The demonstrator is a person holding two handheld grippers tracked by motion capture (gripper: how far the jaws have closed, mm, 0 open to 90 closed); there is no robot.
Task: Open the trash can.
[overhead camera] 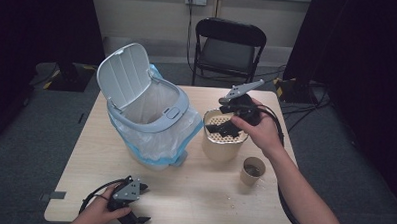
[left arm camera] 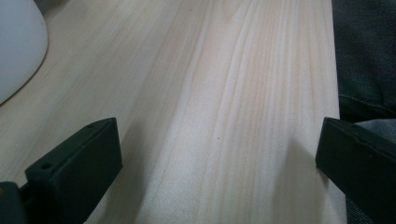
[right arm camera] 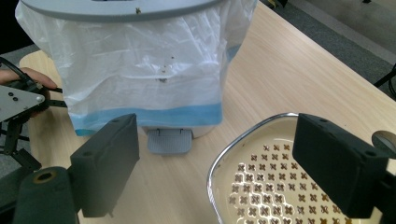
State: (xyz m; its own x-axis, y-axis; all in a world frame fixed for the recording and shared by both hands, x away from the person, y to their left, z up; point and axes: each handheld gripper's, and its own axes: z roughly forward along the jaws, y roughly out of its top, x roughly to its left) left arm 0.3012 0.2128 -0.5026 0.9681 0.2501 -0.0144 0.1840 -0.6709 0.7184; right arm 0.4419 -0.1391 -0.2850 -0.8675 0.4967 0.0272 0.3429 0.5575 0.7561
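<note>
A white pedal bin (overhead camera: 151,115) stands on the wooden table (overhead camera: 193,192) with its lid (overhead camera: 123,74) raised and a white, blue-banded bag inside. To its right is a beige container (overhead camera: 220,148) topped by a perforated plate (right arm camera: 266,186). My right gripper (overhead camera: 225,127) hovers over that container, tilted toward the bin. Its jaws (right arm camera: 219,168) are open, one above the table and one above the plate, holding nothing. At the table's front left edge my left gripper (overhead camera: 142,205) rests low, open (left arm camera: 210,154), with bare wood between its jaws.
A small paper cup (overhead camera: 253,171) with dark contents stands front right of the container. The bin's foot pedal (right arm camera: 169,140) faces the container. A black folding chair (overhead camera: 228,48) stands behind the table. Bare wood lies along the front middle.
</note>
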